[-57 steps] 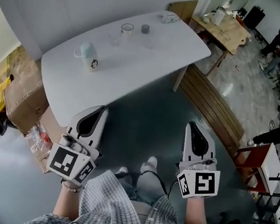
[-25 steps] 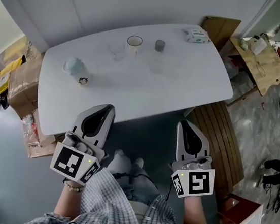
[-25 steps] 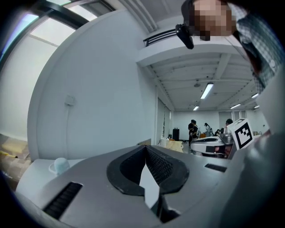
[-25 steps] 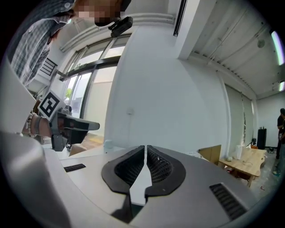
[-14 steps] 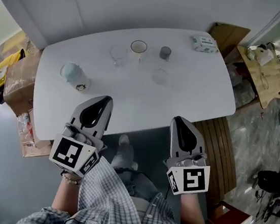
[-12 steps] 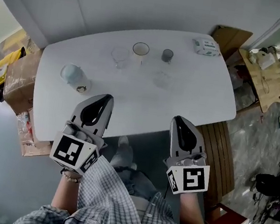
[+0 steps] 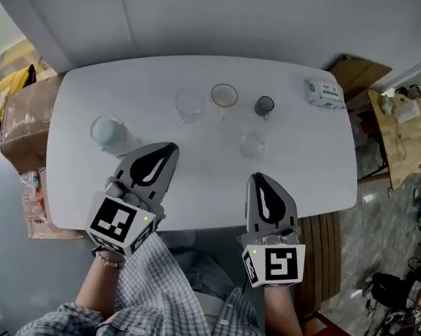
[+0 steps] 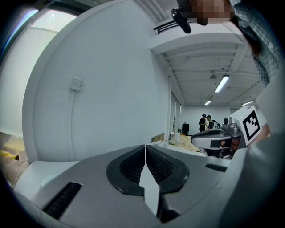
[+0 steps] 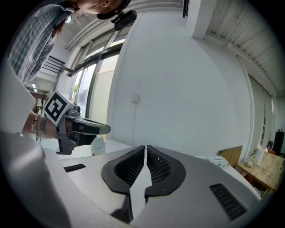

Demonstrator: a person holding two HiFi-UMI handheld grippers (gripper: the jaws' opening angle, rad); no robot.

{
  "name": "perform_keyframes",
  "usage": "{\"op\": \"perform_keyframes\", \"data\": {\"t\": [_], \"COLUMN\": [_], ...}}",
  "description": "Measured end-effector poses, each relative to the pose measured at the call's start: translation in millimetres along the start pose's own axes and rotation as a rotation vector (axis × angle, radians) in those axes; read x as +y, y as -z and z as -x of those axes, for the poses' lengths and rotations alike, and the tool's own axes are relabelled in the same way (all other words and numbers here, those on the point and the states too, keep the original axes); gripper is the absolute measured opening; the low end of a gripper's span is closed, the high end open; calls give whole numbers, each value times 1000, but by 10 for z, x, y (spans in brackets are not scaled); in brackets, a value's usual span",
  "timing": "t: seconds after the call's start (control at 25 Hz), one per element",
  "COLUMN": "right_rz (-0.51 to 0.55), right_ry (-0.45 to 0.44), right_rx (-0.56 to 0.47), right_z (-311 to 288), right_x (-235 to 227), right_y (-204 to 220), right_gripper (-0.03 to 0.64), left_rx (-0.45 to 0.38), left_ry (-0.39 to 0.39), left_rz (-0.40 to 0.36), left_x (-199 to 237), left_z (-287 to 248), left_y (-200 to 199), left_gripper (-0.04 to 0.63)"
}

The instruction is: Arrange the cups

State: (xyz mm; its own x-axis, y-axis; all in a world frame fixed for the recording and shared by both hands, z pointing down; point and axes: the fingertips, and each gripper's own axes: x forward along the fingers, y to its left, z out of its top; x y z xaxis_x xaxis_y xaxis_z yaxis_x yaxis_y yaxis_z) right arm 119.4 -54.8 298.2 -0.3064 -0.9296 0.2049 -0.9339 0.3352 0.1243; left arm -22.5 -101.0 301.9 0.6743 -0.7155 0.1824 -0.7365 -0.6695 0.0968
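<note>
Hovering over the counter's point(image 7: 326, 167) near edge, the left tongs point(image 7: 169, 150) are pressing fully together, gripping nothing; the right tongs point(image 7: 260, 179) are showing only a hairline slit, likewise empty; the cups are standing farther back on the counter, apart from both tongs: a pale mug point(image 7: 107, 133) at left, a clear glass point(image 7: 189, 105), cream cup point(image 7: 224, 95) and grey cup point(image 7: 264, 106) in a row, a second glass point(image 7: 253, 141) nearer the right tongs.
</note>
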Motion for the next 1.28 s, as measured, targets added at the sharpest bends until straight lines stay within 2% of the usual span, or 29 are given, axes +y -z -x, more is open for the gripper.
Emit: {"op": "perform_keyframes", "data": {"t": [0.12,0.48,0.76,0.84,0.88,1.0,1.12,1.28], "right_rz": [3,-34,-55,-64,-64,-69,-67,-59], "right_ry": [-6,66,85,93,90,64,39,25], "right_rx": [29,161,272,308,323,357,397,444], "right_z": [-216,-802,-1223,-1341,-1396,-1549,-1687,-1847], "right_x": [12,-91,-56,-69,-71,-74,-66,-89], "right_y": [66,354,744,858,906,1034,1161,1313], "right_gripper": [32,32,33,34,34,40,85,89], "left_rx": [17,76,130,140,145,161,190,247], "left_ry": [9,24,1,-4,-9,-31,-61,-91], "left_rz": [18,75,110,118,118,116,136,130], "left_x": [125,397,496,516,527,574,651,691], "left_z": [-113,-370,-513,-560,-579,-626,-671,-753], "left_y": [89,349,625,683,710,779,889,1061], "left_gripper": [12,12,14,32,56,58,58,60]}}
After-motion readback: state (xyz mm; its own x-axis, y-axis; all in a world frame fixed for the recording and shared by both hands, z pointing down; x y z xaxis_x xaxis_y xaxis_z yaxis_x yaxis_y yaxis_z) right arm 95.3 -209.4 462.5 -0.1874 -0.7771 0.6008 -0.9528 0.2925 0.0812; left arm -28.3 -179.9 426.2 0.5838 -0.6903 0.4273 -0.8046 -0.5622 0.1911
